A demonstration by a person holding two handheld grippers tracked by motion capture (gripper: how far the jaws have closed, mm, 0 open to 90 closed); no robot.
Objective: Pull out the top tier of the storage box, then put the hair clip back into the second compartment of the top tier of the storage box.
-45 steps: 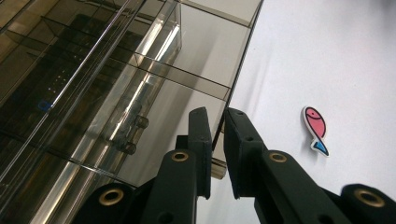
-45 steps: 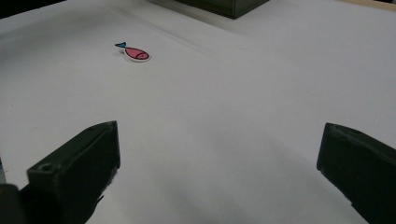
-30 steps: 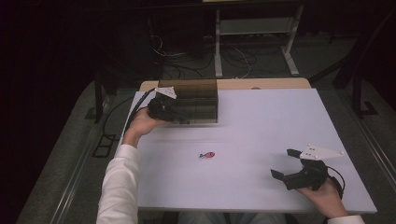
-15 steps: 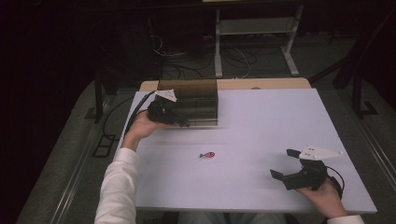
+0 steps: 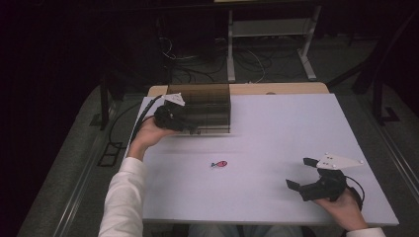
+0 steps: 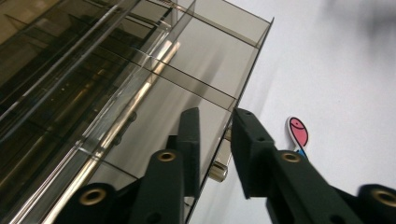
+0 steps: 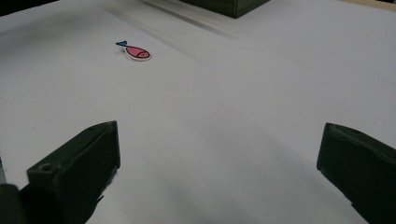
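A smoky see-through drawer box (image 5: 205,101) stands at the table's back left. My left gripper (image 5: 187,127) is at its front left corner. In the left gripper view the box (image 6: 116,84) is seen close up, and my left gripper (image 6: 215,116) straddles a drawer front, with a small metal knob (image 6: 218,171) between the jaws. They have just been opening, and a gap shows beside the knob. A small pink fish sticker (image 5: 219,163) (image 6: 298,132) (image 7: 135,52) lies mid-table. My right gripper (image 5: 300,173) (image 7: 219,140) rests open at the front right, nothing between its jaws.
The white table top (image 5: 281,123) ends at a wooden strip (image 5: 276,89) along the back. Behind it lie floor cables (image 5: 197,59) and a metal stand (image 5: 269,29). A cable (image 5: 141,118) trails off the table's left edge from the left gripper.
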